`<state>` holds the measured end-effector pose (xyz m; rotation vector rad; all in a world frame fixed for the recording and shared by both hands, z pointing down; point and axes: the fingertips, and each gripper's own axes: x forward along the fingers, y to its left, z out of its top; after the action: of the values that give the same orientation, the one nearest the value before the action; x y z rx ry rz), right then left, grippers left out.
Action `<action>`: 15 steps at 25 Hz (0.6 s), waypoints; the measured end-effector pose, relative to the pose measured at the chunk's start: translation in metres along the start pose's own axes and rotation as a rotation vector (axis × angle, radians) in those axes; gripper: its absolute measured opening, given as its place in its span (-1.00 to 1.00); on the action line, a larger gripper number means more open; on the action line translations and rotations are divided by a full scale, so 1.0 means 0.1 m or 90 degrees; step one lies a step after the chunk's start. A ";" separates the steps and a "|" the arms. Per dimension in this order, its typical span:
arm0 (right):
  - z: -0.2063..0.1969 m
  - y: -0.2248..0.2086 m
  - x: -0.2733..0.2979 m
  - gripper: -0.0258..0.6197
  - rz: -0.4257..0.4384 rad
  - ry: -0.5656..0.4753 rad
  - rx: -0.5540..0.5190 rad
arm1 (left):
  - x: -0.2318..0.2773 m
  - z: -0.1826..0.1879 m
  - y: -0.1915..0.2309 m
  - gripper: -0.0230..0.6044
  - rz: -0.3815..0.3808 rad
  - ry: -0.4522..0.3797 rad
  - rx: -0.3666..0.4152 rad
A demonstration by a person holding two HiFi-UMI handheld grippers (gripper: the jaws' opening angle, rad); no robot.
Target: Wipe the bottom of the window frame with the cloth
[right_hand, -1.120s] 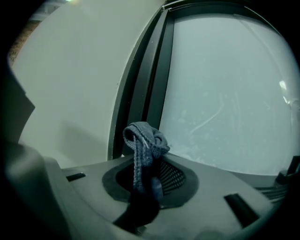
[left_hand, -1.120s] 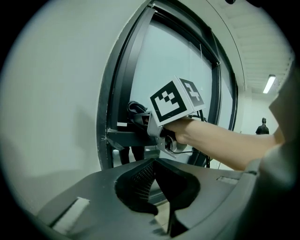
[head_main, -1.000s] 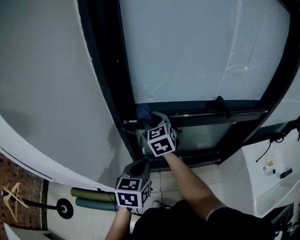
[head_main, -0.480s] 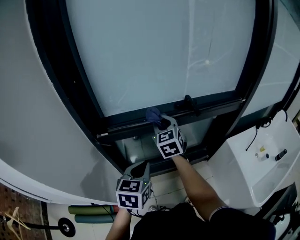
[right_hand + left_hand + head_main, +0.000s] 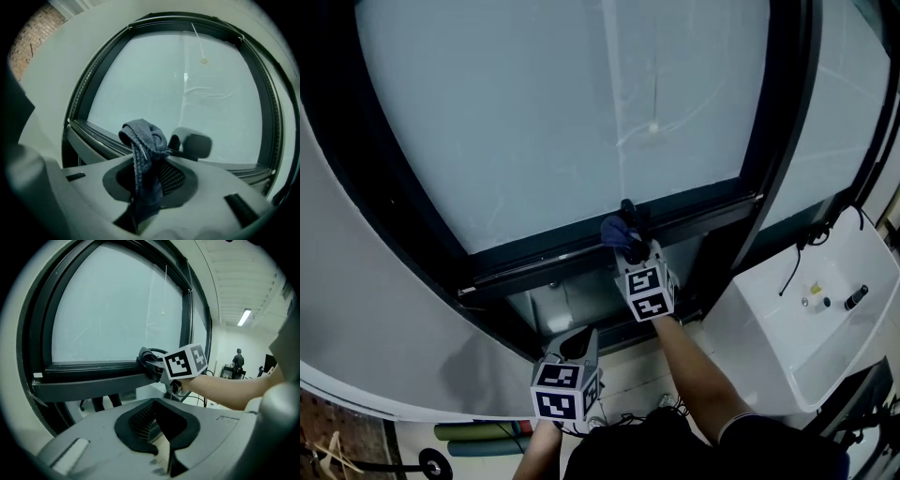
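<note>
The dark window frame's bottom rail (image 5: 534, 258) runs under the frosted pane. My right gripper (image 5: 633, 248) is shut on a bunched blue-grey cloth (image 5: 616, 230) and holds it against the rail, right beside the black window handle (image 5: 628, 208). In the right gripper view the cloth (image 5: 143, 140) hangs from between the jaws of that gripper (image 5: 150, 183), with the handle (image 5: 194, 145) just beyond. My left gripper (image 5: 572, 347) hangs lower, below the rail, shut with nothing in it. From the left gripper view, the cloth (image 5: 147, 357) rests on the rail (image 5: 89, 380).
A white basin-like unit (image 5: 806, 328) stands to the right below the window. Rolled green mats (image 5: 478, 436) lie on the floor at lower left. A curved white wall (image 5: 375, 309) borders the frame's left side. A person (image 5: 238, 359) stands far off in the room.
My right gripper has slid the cloth rightward along the bottom rail, from the left corner to the handle. The left gripper has stayed low and shut.
</note>
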<state>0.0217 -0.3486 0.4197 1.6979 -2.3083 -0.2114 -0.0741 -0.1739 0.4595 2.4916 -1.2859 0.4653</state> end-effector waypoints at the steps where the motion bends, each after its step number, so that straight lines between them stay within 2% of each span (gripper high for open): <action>1: -0.03 -0.09 -0.02 -0.66 -0.006 -0.002 0.005 | 0.03 0.01 -0.03 -0.90 0.001 0.003 0.001; 9: -0.24 -0.84 -0.11 -0.66 -0.034 0.018 0.013 | 0.35 0.11 -0.35 -0.90 -0.016 0.014 0.017; 15: -0.56 -1.80 -0.23 -0.67 -0.101 0.050 0.032 | 0.67 0.19 -0.67 -0.90 -0.041 0.019 0.028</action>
<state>0.2091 -0.3789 0.4213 1.8800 -2.1421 -0.1158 0.0204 -0.1936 0.4626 2.5437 -1.1935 0.5184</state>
